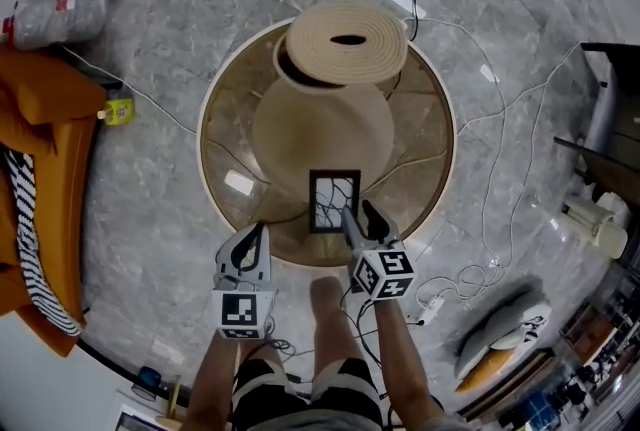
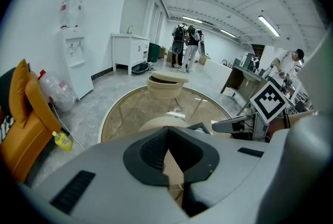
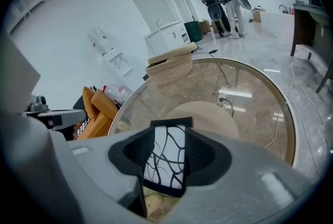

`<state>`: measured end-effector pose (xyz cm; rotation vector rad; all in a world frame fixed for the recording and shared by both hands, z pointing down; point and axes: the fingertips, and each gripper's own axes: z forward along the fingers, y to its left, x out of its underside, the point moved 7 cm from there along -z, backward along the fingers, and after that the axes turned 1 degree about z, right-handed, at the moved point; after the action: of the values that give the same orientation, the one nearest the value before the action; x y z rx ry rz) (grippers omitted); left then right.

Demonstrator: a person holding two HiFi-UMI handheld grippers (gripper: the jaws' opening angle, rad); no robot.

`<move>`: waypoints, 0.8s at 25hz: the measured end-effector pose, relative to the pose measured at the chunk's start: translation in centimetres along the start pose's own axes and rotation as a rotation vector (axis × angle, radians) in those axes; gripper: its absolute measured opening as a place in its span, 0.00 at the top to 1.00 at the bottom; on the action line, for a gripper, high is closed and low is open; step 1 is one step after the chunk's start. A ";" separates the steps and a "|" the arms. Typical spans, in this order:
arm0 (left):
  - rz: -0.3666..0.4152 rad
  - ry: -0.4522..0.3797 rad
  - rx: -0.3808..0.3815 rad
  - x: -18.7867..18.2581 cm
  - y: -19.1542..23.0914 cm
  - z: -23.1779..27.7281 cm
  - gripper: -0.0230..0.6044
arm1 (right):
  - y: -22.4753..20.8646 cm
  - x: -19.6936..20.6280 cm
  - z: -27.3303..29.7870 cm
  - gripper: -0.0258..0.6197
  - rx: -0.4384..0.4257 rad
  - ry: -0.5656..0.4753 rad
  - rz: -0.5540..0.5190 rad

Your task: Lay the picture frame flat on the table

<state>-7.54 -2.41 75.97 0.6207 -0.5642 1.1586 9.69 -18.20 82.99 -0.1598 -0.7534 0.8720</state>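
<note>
The picture frame (image 1: pixel 333 202), black-edged with a white sheet of black branching lines, lies flat on the round glass table (image 1: pixel 225 134) near its front edge. My right gripper (image 1: pixel 358 213) hovers at the frame's near right corner. Its jaws stand wide apart and touch nothing. In the right gripper view the frame (image 3: pixel 169 158) shows through the gap of the right gripper (image 3: pixel 167 137), lying on the glass below. My left gripper (image 1: pixel 258 234) hangs at the table's front rim, left of the frame. Its fingertips meet with nothing between them, which the left gripper view confirms (image 2: pixel 167 137).
A woven basket (image 1: pixel 345 44) with a loose lid stands at the table's far side. The tan pedestal (image 1: pixel 322 124) shows under the glass. An orange chair (image 1: pixel 45 169) is at the left, a cable (image 1: pixel 500 179) and power strip on the floor at right. The person's leg (image 1: pixel 330 319) is below the grippers.
</note>
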 end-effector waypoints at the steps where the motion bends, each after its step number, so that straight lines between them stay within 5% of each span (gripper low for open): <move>1: 0.006 -0.007 0.002 -0.6 0.0 -0.3 0.94 | 0.3 -0.4 -0.5 0.68 0.002 -0.010 0.000; 20: 0.142 -0.178 0.027 -17.1 -2.5 -13.7 0.94 | 10.0 -13.0 -17.9 0.84 0.063 -0.252 -0.150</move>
<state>-9.14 -4.63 54.16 0.7209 -0.7550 1.2533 9.78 -18.38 58.68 0.0637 -0.9589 0.7794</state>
